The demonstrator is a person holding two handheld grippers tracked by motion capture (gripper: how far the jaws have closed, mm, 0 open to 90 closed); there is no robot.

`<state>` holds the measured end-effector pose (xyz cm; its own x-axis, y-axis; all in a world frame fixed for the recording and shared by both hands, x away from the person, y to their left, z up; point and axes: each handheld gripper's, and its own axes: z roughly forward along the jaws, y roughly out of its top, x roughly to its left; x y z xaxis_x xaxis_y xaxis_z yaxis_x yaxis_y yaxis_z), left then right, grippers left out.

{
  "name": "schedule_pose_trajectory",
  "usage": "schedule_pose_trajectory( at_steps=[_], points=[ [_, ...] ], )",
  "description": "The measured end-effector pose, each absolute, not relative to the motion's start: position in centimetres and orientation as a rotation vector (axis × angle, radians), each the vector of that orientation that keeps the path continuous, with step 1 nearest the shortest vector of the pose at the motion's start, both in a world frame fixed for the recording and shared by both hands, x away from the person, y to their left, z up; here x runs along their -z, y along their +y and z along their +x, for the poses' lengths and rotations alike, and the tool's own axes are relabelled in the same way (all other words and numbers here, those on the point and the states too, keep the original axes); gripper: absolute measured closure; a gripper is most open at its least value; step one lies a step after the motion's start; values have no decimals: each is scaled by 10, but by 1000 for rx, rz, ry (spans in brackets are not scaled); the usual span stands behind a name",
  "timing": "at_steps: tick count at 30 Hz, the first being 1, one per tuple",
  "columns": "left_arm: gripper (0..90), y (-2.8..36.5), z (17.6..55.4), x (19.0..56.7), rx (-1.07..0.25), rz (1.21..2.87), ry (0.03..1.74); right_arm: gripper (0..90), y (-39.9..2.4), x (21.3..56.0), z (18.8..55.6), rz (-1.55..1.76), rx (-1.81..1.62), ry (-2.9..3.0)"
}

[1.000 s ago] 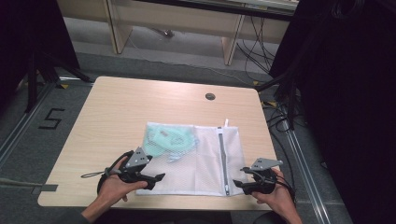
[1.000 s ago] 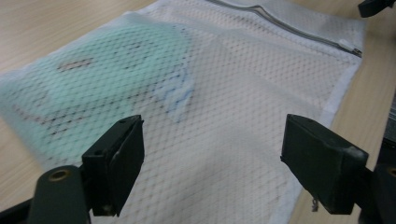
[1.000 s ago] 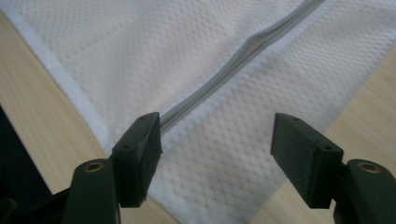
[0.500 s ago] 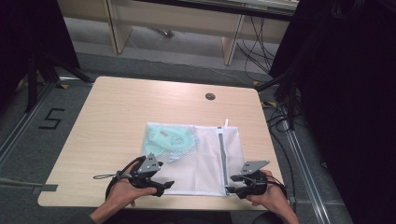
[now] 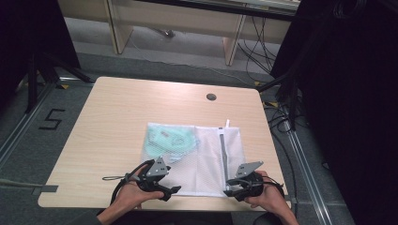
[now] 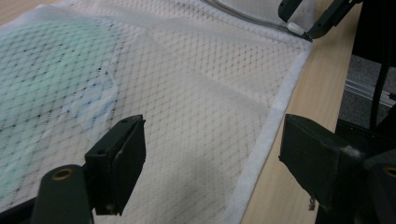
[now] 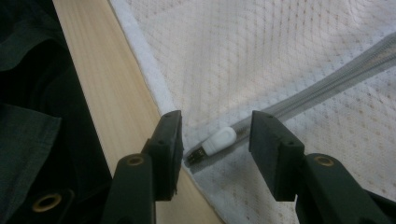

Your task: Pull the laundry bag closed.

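Both hands lower, right claw (image 7: 215,140) half-closed.

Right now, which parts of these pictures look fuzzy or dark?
In the high view, the floor at the right is almost black, while the table is evenly lit. In the left gripper view, the near jaws look soft and the mesh laundry bag is sharper. In the right gripper view, the white zipper pull is fairly clear, and the dark sleeve at the left is dim.

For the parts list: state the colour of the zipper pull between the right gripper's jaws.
White; the zipper pull shows best in the right gripper view.
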<state>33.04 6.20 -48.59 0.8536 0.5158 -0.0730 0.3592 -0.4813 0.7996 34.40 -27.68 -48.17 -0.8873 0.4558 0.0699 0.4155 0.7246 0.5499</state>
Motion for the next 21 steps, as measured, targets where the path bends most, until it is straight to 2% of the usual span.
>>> schedule_pose_trajectory(
  at_steps=[7, 14, 15, 21],
  points=[
    [220, 59, 330, 486, -190, 2137, 622, 573, -272, 484, 346, 602, -862, 2879],
    [217, 59, 330, 487, -225, 2131, 609, 604, -269, 483, 344, 613, -832, 2895],
    [217, 62, 330, 486, -227, 2167, 594, 612, -269, 483, 344, 613, -832, 2895],
    [214, 61, 329, 487, -212, 2141, 633, 678, -269, 481, 343, 572, -820, 2905]
  ],
)
